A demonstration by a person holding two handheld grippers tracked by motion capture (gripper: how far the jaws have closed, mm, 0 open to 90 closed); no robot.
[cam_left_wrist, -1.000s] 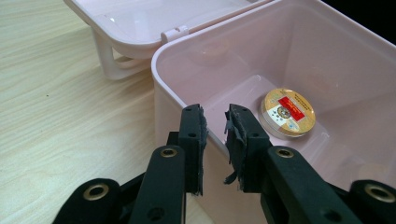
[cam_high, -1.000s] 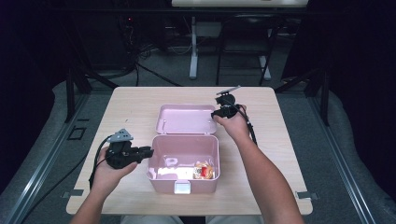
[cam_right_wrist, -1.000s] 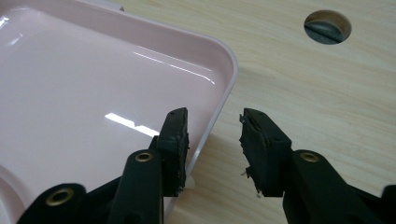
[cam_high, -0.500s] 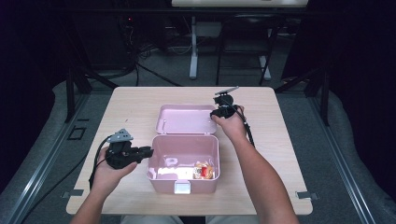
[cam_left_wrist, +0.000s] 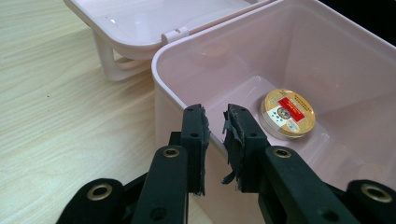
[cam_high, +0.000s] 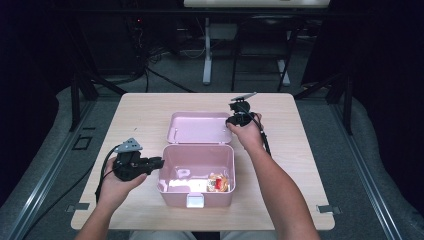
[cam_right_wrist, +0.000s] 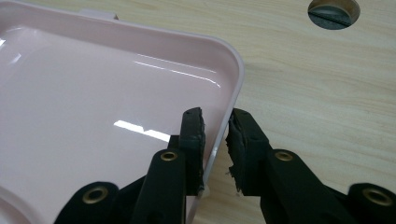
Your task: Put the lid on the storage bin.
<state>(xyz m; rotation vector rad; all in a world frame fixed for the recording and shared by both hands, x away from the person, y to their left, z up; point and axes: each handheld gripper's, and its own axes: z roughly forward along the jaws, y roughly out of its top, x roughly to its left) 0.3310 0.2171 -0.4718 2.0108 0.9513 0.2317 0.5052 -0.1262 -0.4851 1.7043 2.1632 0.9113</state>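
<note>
While right gripper (cam_right_wrist: 215, 149) fingers straddle the lid (cam_right_wrist: 93, 93) rim, left gripper (cam_left_wrist: 215, 149) fingers straddle the box (cam_left_wrist: 327, 70) wall.

The small items (cam_high: 218, 183) in the pink box (cam_high: 170, 172) are too small to identify from above.

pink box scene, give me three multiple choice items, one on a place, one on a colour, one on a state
1. Where is the round tin?
A. in the box
B. on the lid
C. on the table

2. What colour is the box?
A. blue
B. pink
C. green

3. How is the lid?
A. shut
B. taken off
C. open, lying flat behind the box

Key: 1 A, the tin lies on the box floor; 2 B, walls and lid are pink; 3 C, the lid lies back on the table, with the right tool astride its rim.
</note>
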